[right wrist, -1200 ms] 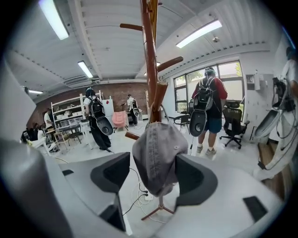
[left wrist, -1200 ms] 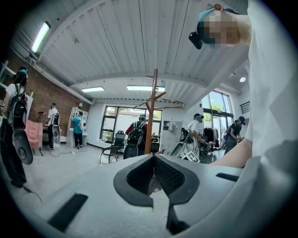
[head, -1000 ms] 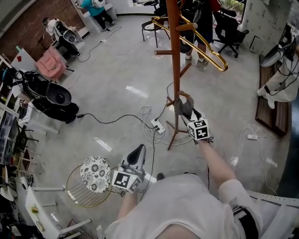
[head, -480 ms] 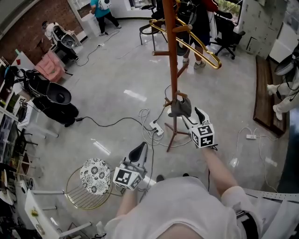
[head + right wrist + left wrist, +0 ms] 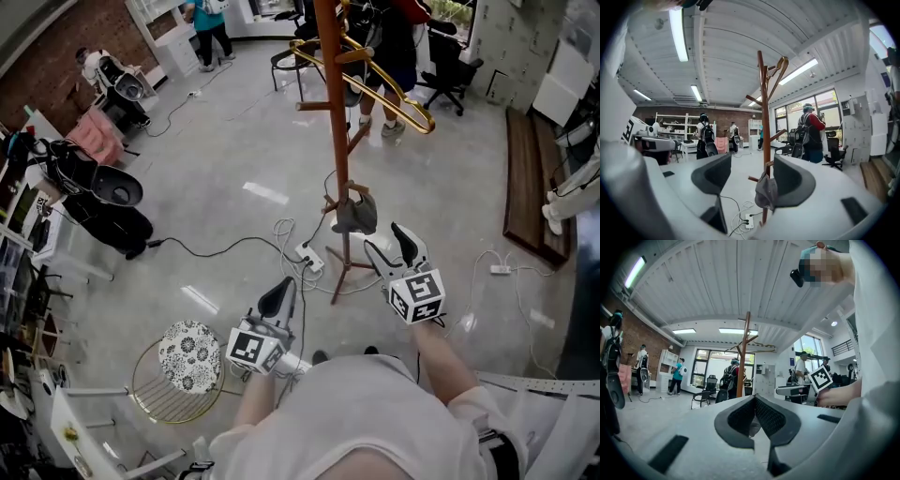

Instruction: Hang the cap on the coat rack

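Note:
A grey cap (image 5: 356, 214) hangs on a low peg of the brown wooden coat rack (image 5: 333, 141), near its base. My right gripper (image 5: 392, 246) stands open just to the right of the cap and a little nearer to me, not touching it. In the right gripper view the cap (image 5: 765, 190) and the rack (image 5: 764, 117) show between the spread jaws of my right gripper (image 5: 753, 161), which hold nothing. My left gripper (image 5: 277, 298) is low at the left, far from the rack. Its jaws meet at the tips in the left gripper view (image 5: 754, 399), with the rack (image 5: 743, 357) far behind.
A white power strip (image 5: 307, 253) and loose cables lie by the rack's feet. A gold hanger (image 5: 398, 89) hangs high on the rack. A round wire stool (image 5: 190, 354) with a patterned seat stands at my left. Black chairs (image 5: 103, 192) and several people are farther off.
My right gripper has let go of the cap and drawn back from the rack toward me. The cap stays hanging on the peg. The left gripper has barely moved.

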`<action>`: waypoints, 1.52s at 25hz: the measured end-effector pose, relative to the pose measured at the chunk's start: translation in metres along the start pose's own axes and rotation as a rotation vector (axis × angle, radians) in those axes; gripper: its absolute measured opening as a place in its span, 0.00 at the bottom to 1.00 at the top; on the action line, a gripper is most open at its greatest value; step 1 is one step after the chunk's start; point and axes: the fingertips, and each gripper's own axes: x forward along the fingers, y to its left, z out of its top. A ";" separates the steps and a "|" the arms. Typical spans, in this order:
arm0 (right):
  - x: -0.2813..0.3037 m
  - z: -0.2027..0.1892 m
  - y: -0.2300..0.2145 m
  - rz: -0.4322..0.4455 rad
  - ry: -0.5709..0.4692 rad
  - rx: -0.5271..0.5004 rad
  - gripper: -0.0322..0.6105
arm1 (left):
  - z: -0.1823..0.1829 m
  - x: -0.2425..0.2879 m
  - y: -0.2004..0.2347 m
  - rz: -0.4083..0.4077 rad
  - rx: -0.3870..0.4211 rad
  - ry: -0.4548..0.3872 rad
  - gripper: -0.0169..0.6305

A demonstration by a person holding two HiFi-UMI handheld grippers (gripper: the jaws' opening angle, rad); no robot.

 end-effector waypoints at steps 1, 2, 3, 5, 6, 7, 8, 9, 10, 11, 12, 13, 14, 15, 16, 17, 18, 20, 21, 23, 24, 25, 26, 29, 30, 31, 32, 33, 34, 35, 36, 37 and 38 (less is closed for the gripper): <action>-0.006 0.003 0.002 0.007 -0.009 0.003 0.46 | 0.000 0.001 -0.002 -0.006 0.000 -0.003 0.04; -0.011 0.006 0.004 0.011 -0.019 0.002 0.46 | 0.000 0.002 -0.005 -0.013 0.001 -0.005 0.04; -0.016 0.009 0.006 0.009 -0.029 -0.001 0.45 | -0.001 0.002 -0.007 -0.019 0.003 -0.004 0.04; -0.026 0.013 0.008 -0.004 -0.054 -0.004 0.23 | -0.005 0.002 -0.009 -0.025 0.002 -0.001 0.04; -0.030 0.014 0.009 -0.005 -0.065 0.000 0.07 | -0.007 0.002 -0.009 -0.025 -0.001 0.000 0.04; -0.033 0.014 0.010 0.003 -0.073 0.009 0.07 | -0.008 0.001 -0.009 -0.024 -0.003 0.001 0.04; -0.035 0.015 0.012 0.011 -0.076 0.019 0.07 | -0.007 0.001 -0.009 -0.023 -0.003 0.001 0.04; -0.037 0.016 0.012 0.014 -0.077 0.026 0.07 | -0.006 0.001 -0.009 -0.022 -0.002 0.002 0.04; -0.038 0.016 0.012 0.012 -0.077 0.026 0.07 | -0.005 0.002 -0.009 -0.020 -0.001 0.003 0.04; -0.039 0.017 0.012 0.007 -0.077 0.022 0.07 | -0.003 0.002 -0.008 -0.018 0.000 0.004 0.04; -0.039 0.017 0.012 0.003 -0.076 0.018 0.07 | -0.002 0.002 -0.007 -0.015 0.000 0.004 0.04; -0.040 0.017 0.012 -0.001 -0.077 0.017 0.07 | -0.001 0.002 -0.007 -0.013 0.000 0.002 0.04; -0.039 0.018 0.012 -0.003 -0.080 0.017 0.07 | 0.000 0.001 -0.006 -0.011 -0.001 -0.001 0.04; -0.039 0.019 0.012 -0.005 -0.084 0.017 0.07 | 0.000 0.001 -0.004 -0.010 -0.002 -0.004 0.04; -0.038 0.019 0.013 -0.005 -0.086 0.016 0.07 | 0.000 0.001 -0.003 -0.007 -0.003 -0.007 0.04; -0.037 0.019 0.014 -0.005 -0.086 0.015 0.07 | -0.002 0.000 -0.001 -0.004 -0.005 -0.007 0.04; -0.037 0.018 0.016 -0.003 -0.085 0.016 0.07 | -0.003 -0.001 0.000 -0.002 -0.006 -0.005 0.04; -0.037 0.016 0.018 0.004 -0.079 0.023 0.07 | -0.004 -0.003 0.001 0.002 -0.007 0.001 0.04; -0.037 0.016 0.019 0.008 -0.076 0.026 0.07 | -0.004 -0.004 0.001 0.003 -0.007 0.002 0.04; -0.037 0.016 0.019 0.010 -0.071 0.027 0.07 | -0.003 -0.003 0.001 0.003 -0.008 -0.001 0.04; -0.037 0.016 0.019 0.011 -0.070 0.026 0.07 | -0.003 -0.002 0.002 0.004 -0.009 -0.002 0.04; -0.036 0.016 0.020 0.012 -0.070 0.023 0.07 | -0.002 -0.002 0.003 0.004 -0.009 -0.002 0.04; -0.036 0.016 0.021 0.014 -0.071 0.019 0.07 | -0.002 -0.002 0.004 0.005 -0.008 -0.003 0.04; -0.038 0.018 0.024 0.013 -0.077 0.005 0.07 | -0.001 -0.003 0.003 0.006 0.000 -0.008 0.04; -0.038 0.017 0.024 0.013 -0.078 0.006 0.07 | -0.001 -0.003 0.003 0.005 0.002 -0.007 0.04; -0.038 0.017 0.024 0.012 -0.079 0.008 0.07 | -0.002 -0.003 0.002 0.004 0.002 -0.006 0.04; -0.038 0.017 0.024 0.012 -0.079 0.009 0.07 | -0.002 -0.002 0.002 0.003 0.001 -0.006 0.04; -0.038 0.017 0.023 0.011 -0.079 0.011 0.07 | -0.002 -0.002 0.003 0.002 0.001 -0.007 0.04; -0.038 0.017 0.023 0.010 -0.079 0.013 0.07 | -0.002 -0.001 0.003 0.001 0.000 -0.008 0.04; -0.038 0.017 0.023 0.010 -0.080 0.016 0.07 | -0.002 -0.001 0.003 0.000 -0.001 -0.008 0.04; -0.038 0.016 0.022 0.008 -0.081 0.020 0.07 | -0.001 0.000 0.003 -0.001 -0.002 -0.010 0.04; -0.039 0.015 0.021 0.006 -0.082 0.026 0.07 | -0.001 0.000 0.002 -0.002 -0.005 -0.013 0.04; -0.039 0.014 0.019 0.003 -0.083 0.032 0.07 | -0.001 0.000 0.001 -0.002 -0.008 -0.016 0.04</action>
